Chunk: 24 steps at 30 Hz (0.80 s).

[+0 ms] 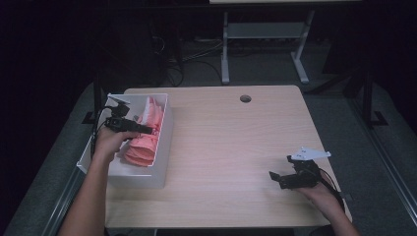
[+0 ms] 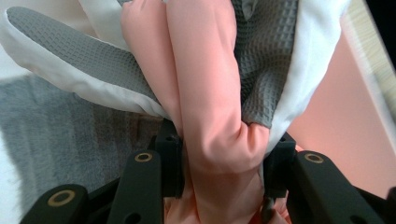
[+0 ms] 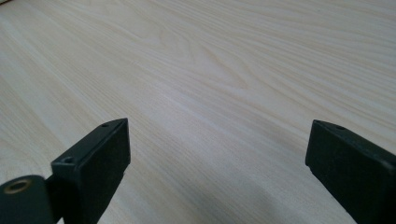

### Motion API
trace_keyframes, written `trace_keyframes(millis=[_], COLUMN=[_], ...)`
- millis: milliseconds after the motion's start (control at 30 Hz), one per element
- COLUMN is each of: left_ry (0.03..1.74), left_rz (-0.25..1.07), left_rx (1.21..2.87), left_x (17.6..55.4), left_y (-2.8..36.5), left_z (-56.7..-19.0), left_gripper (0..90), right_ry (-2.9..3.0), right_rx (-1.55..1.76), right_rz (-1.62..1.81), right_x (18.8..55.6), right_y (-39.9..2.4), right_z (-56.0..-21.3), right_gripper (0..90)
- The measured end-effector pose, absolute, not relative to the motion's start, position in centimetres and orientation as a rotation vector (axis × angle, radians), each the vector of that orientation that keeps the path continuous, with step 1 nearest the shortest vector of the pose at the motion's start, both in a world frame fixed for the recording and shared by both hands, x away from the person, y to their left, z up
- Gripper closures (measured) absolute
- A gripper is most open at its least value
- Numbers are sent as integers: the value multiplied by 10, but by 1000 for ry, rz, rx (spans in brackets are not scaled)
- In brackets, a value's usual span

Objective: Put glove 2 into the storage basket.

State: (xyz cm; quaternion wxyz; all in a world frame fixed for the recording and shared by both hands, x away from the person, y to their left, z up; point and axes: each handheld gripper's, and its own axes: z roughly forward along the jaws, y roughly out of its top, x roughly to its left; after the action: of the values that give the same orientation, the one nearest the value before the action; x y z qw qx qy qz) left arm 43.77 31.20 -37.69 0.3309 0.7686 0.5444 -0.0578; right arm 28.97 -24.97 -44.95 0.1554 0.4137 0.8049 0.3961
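Left gripper (image 1: 142, 130) clamps a pink cloth (image 2: 210, 116) in the white box (image 1: 162, 172); right gripper (image 1: 276, 178) rests empty.

The box sits at nine o'clock on the worktop (image 1: 236, 142), packed with folded pink cloths. The left gripper's jaws are partly closed, pinching a pink fold from both sides, with grey waffle-weave fabric (image 2: 84, 56) edged in white just beside it. At four o'clock the right gripper's jaws stand wide apart over bare wood, holding nothing.
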Motion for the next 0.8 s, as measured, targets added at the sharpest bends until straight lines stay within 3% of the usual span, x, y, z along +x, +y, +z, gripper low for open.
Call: trace_keyframes(millis=[367, 467, 600, 700, 800], left_ry=[1425, 1422, 1407, 1404, 1381], left_rz=[-212, -200, -133, -74, -28], left_rx=[2020, 2009, 2021, 2033, 2027], left_x=[443, 443, 441, 439, 437], left_y=[312, 313, 314, 314, 316], left_z=[-411, -412, -405, -394, -379], left_gripper=[550, 474, 275, 174, 171], right_ry=[2311, 2315, 2310, 2306, 2310], right_rx=[1180, 1186, 1184, 1184, 1183], right_rz=[1133, 1130, 1131, 1136, 1139], right_x=[289, 289, 289, 289, 290], right_y=[-248, -247, -248, -248, -249], right_z=[-451, -450, -450, -450, -450], right_gripper=[63, 63, 63, 63, 63])
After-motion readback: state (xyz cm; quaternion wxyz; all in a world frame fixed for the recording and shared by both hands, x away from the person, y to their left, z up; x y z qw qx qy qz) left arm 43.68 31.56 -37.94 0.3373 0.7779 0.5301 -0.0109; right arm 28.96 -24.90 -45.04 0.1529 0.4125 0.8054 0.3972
